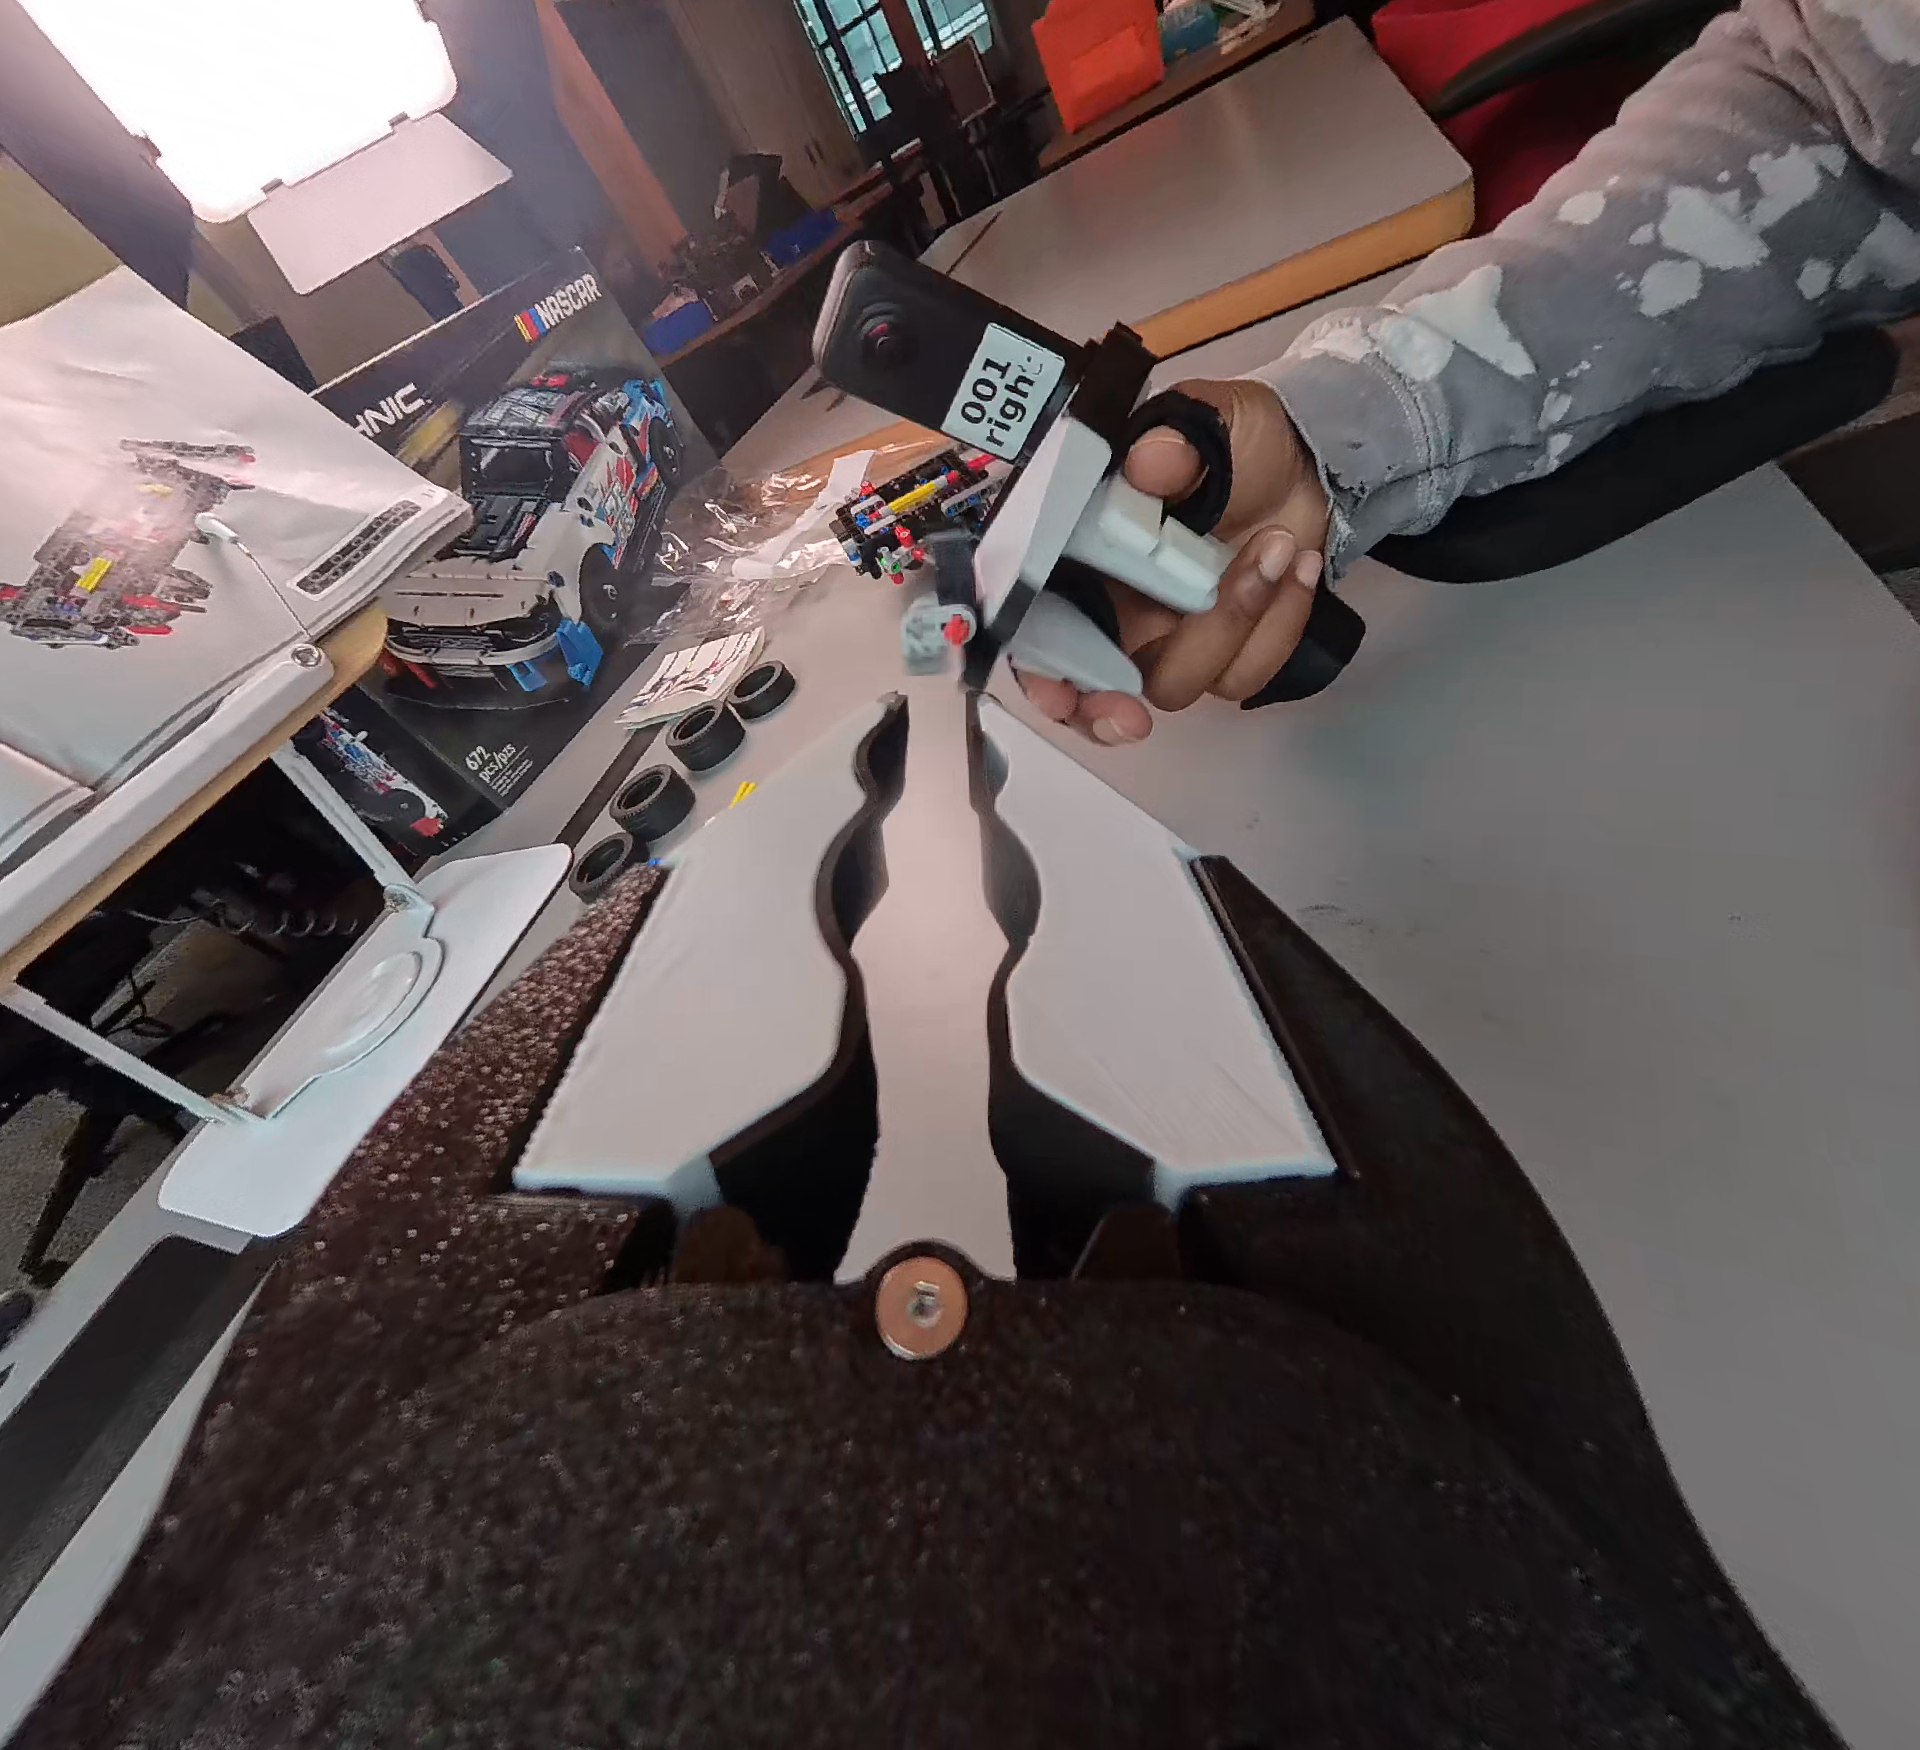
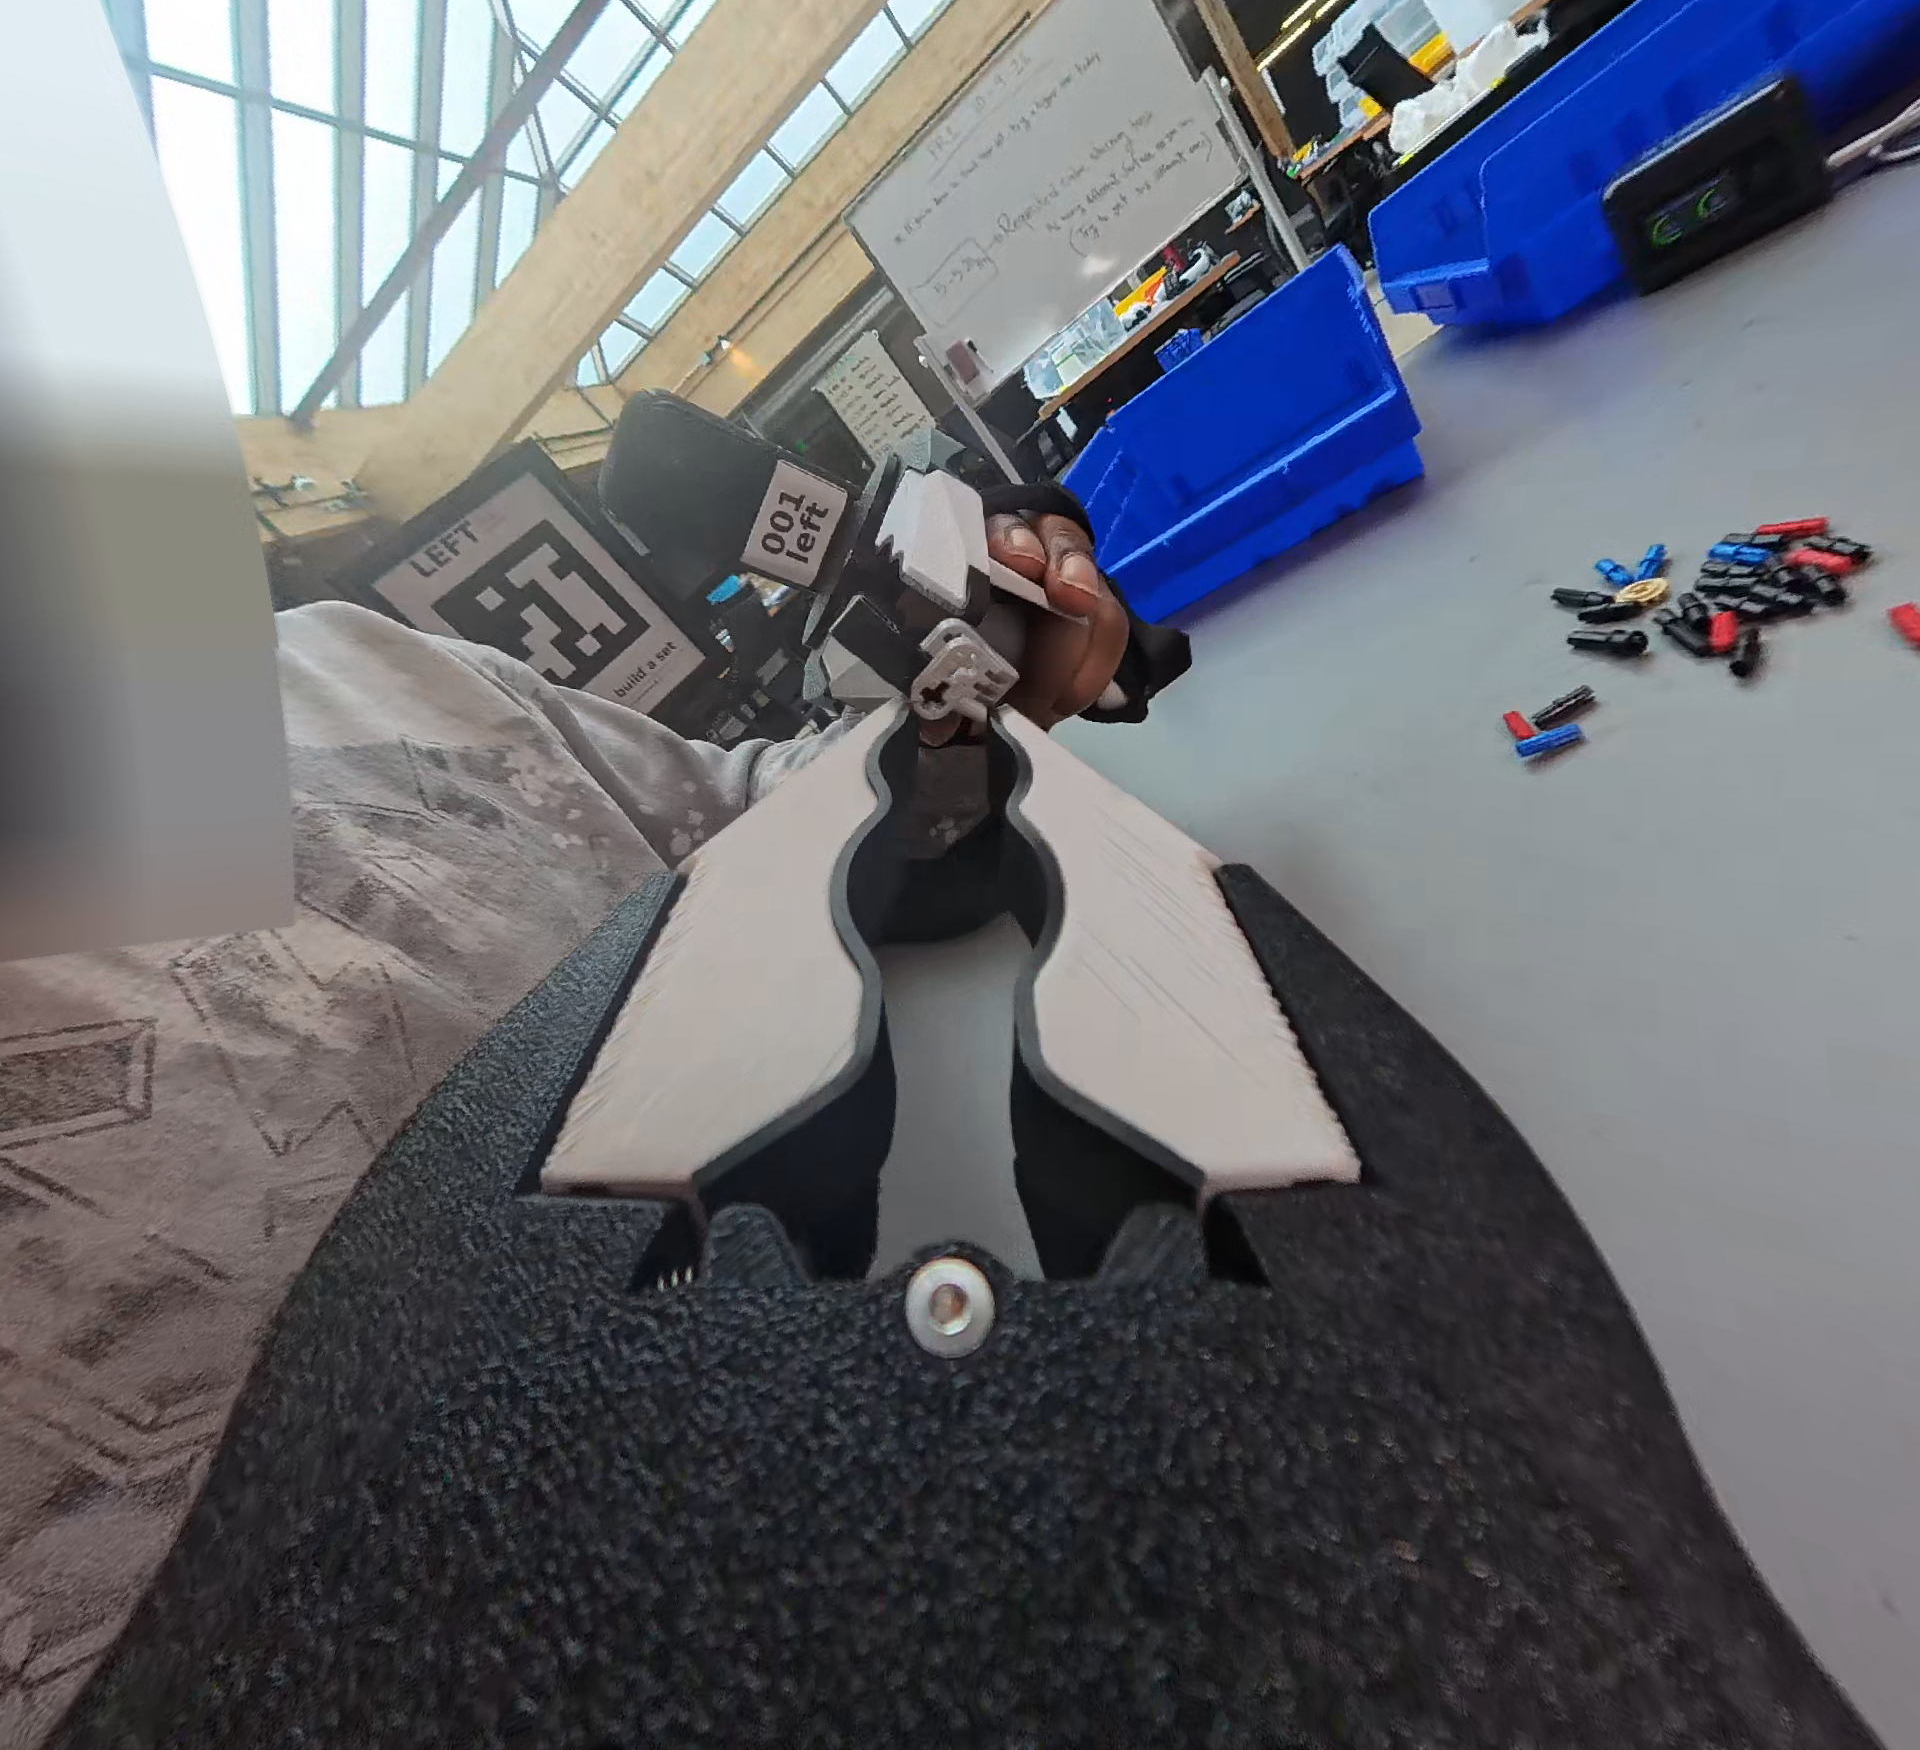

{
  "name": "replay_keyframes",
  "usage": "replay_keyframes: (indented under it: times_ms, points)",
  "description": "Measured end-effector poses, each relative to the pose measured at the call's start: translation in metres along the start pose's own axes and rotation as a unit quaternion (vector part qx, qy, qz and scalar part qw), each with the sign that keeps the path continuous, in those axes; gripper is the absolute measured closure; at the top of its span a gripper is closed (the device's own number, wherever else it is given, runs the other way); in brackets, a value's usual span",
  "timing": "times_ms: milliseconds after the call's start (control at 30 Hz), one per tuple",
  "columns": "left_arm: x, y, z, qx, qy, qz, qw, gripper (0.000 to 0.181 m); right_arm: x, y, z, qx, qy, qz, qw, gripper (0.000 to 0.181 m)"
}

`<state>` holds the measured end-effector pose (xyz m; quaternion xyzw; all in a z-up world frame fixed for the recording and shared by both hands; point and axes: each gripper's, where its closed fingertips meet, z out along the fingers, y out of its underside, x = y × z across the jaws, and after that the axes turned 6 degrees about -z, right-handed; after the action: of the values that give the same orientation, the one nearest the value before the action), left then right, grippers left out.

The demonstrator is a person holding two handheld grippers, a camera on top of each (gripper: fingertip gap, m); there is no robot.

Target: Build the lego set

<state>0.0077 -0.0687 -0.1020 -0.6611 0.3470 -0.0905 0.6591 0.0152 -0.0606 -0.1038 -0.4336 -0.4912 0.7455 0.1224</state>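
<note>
Found the left gripper point(image 1: 933, 705) nearest, jaws parted a little, only bare table point(image 1: 1455, 869) showing in the gap. Saw a small grey piece point(image 1: 933, 638) with a red pin in it hanging just past those tips at 12 o'clock, off the table. Found the right gripper point(image 2: 945, 713) closed, as far as could be told, on that piece's lower end. Judged the piece light, rigid and smooth, apt to twist in a pinch; thought it best taken across its flat faces, clear of the holes and pin. Noted tyres point(image 1: 707, 734) at 10 o'clock of the left tips, then a part-built chassis point(image 1: 914, 505) among clear bags at 12, and loose pins point(image 2: 1745, 588) at 2 o'clock in the right view. Saw the box point(image 1: 551, 495) and open booklet point(image 1: 156, 505) farther off at 10.
</note>
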Motion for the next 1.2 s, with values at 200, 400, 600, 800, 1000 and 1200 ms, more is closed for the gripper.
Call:
replay_keyframes:
  times_ms: [200,400,600,800,1000,1200]
  points:
    - [-0.002,0.007,0.005,-0.015,0.007,-0.038,0.999,0.167,0.005,-0.001,-0.002,-0.016,0.048,-0.087,0.995,0.181]
    - [-0.029,0.025,-0.005,-0.036,-0.024,-0.099,0.994,0.168,0.017,0.009,-0.006,-0.051,0.085,-0.118,0.988,0.181]
    - [-0.042,0.033,-0.007,-0.045,-0.048,-0.125,0.990,0.167,0.069,-0.007,-0.030,-0.079,0.225,-0.162,0.958,0.173]
    - [-0.042,0.039,-0.001,-0.049,-0.050,-0.162,0.984,0.164,0.193,-0.031,-0.060,-0.258,0.411,-0.237,0.842,0.128]
    - [-0.047,0.052,-0.003,-0.060,-0.061,-0.180,0.980,0.164,0.279,-0.038,-0.051,-0.354,0.461,-0.182,0.793,0.125]
    - [-0.050,0.051,-0.005,-0.060,-0.070,-0.190,0.977,0.164,0.259,-0.048,-0.029,-0.345,0.407,-0.268,0.802,0.148]
